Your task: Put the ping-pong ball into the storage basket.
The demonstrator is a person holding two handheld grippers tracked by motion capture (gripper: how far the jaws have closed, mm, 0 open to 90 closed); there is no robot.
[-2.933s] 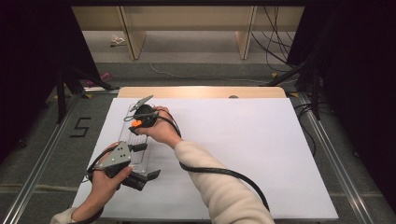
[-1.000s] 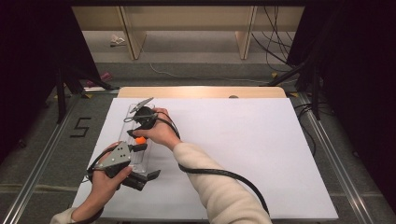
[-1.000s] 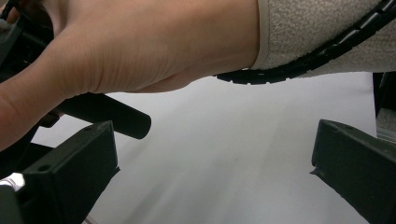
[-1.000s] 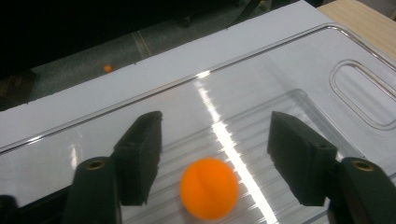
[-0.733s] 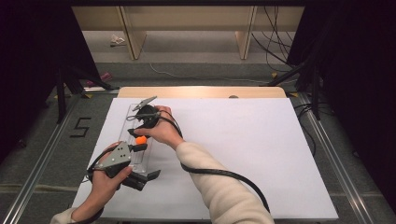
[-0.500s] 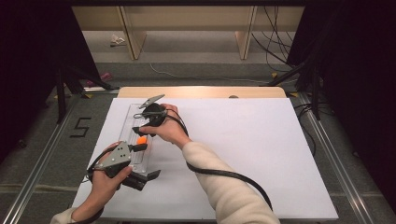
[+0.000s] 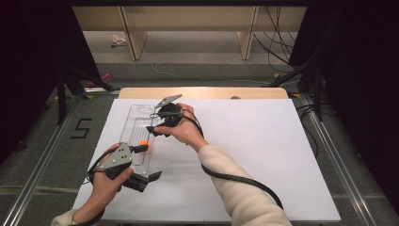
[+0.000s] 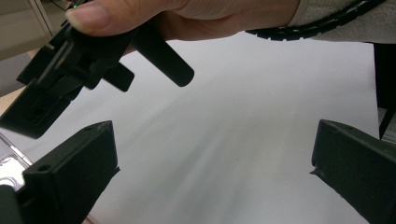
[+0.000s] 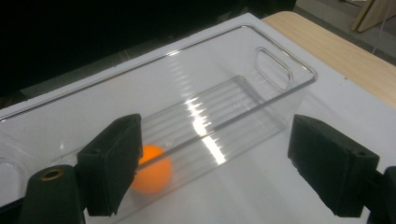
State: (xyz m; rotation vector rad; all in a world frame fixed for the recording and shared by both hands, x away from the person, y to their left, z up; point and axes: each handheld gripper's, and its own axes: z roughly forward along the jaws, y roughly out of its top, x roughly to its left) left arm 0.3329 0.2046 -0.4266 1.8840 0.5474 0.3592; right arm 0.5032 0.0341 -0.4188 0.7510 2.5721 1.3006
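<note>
Evidently done dropping the ball (image 9: 150, 175) into the bin (image 9: 285, 95) near the desk's left edge, the right gripper (image 7: 157, 123) hangs spread and empty, its jaws having just opened, while the left gripper (image 7: 143, 164), also spread, straddles the bin's near end to steady it.

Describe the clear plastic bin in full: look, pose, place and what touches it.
The clear plastic bin is a long, narrow, transparent container with a ribbed floor, rounded corners and an oval handle cut-out in its far end wall. It stands upright and open-topped on the white table cover, toward its left side, running lengthwise away from the person. An orange ball lies on its floor. The right gripper hangs open beside it, apart from it. Whether the left gripper, open at the near end, touches the bin is unclear.
</note>
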